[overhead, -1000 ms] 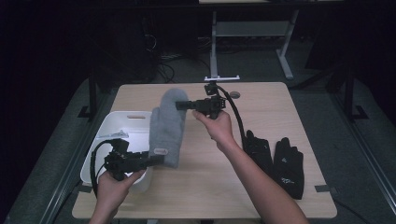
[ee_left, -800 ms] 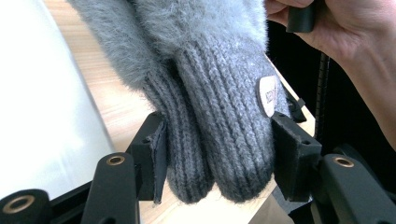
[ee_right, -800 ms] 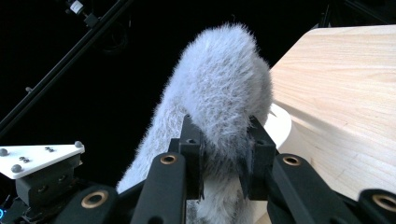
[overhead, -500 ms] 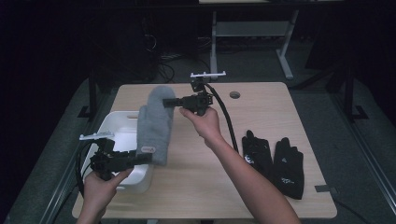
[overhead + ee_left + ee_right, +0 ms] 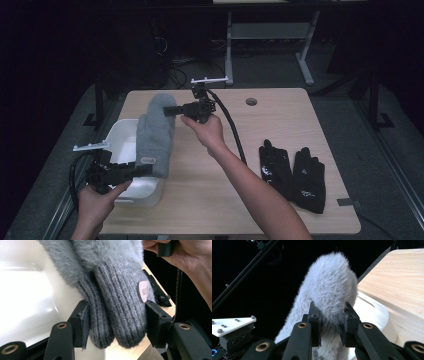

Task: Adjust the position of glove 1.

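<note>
Here, at the left of the high view, the left gripper [image 5: 142,170] sits low near the table's front-left corner, held in the person's left hand [image 5: 95,202], with its grey plate and cable behind it. Its jaws are clenched on the ribbed cuff end of a pair of grey fuzzy mittens [image 5: 156,135]. In the left gripper view the two knitted cuffs [image 5: 117,307] lie side by side between the black jaws, both pads pressing into the wool, and a small round leather tag [image 5: 143,291] shows on the right-hand cuff.

Just behind and under the mittens stands a white plastic tub [image 5: 120,137], at the table's left edge. The mittens hang stretched above it and over its right rim, fuzzy tips pointing away from the person; whether they touch the rim I cannot tell.

Farther along, the right gripper [image 5: 170,110] is held in the right hand [image 5: 205,132] over the middle of the wooden table [image 5: 280,115], jaws pointing left. It is closed on the mittens' fluffy tip; in the right gripper view the pale fur [image 5: 329,297] bulges up between the two jaws, squeezed at the pads.

A small round hole [image 5: 251,101] sits in the tabletop near the far edge. Toward the right, a pair of black gloves [image 5: 295,172] lies flat on the wood, the two side by side and touching, well apart from both grippers.
</note>
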The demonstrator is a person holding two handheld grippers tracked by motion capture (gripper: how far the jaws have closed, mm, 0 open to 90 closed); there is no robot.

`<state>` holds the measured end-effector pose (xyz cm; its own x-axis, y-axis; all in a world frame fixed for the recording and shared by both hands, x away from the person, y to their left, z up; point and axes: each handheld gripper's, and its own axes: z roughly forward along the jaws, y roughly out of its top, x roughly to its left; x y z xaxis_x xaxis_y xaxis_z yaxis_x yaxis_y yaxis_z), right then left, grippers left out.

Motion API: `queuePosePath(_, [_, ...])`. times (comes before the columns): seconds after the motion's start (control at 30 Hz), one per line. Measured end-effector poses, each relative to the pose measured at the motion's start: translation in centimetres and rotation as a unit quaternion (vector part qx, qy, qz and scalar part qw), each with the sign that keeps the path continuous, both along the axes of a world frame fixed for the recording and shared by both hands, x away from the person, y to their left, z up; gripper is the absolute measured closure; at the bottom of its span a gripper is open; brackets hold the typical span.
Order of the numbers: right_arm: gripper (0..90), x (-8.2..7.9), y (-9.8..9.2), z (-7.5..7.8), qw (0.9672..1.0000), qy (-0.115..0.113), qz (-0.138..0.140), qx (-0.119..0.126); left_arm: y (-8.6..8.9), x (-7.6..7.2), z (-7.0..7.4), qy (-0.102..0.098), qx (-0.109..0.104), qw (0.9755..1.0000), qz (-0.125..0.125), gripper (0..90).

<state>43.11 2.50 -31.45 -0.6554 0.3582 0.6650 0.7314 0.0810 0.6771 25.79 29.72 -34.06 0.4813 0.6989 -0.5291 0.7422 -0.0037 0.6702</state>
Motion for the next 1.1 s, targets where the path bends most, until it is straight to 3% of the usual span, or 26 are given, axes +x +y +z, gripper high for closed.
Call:
queuePosePath(0.43, [73.8,0.5,2.6,-1.3,0.9999,0.015,0.007,0.0,2.4,0.1,-0.9,0.011,0.01,0.9999,0.008,44.5])
queuePosePath(0.57, [73.8,0.6,3.6,-1.5,0.9998,0.019,0.01,0.0,3.2,0.0,-1.1,0.013,0.001,0.9998,0.018,44.5])
queuePosePath(1.1, [73.8,0.6,6.8,-3.1,0.9991,0.029,0.028,-0.008,5.9,-0.8,-2.6,0.031,0.001,0.999,0.03,44.3])
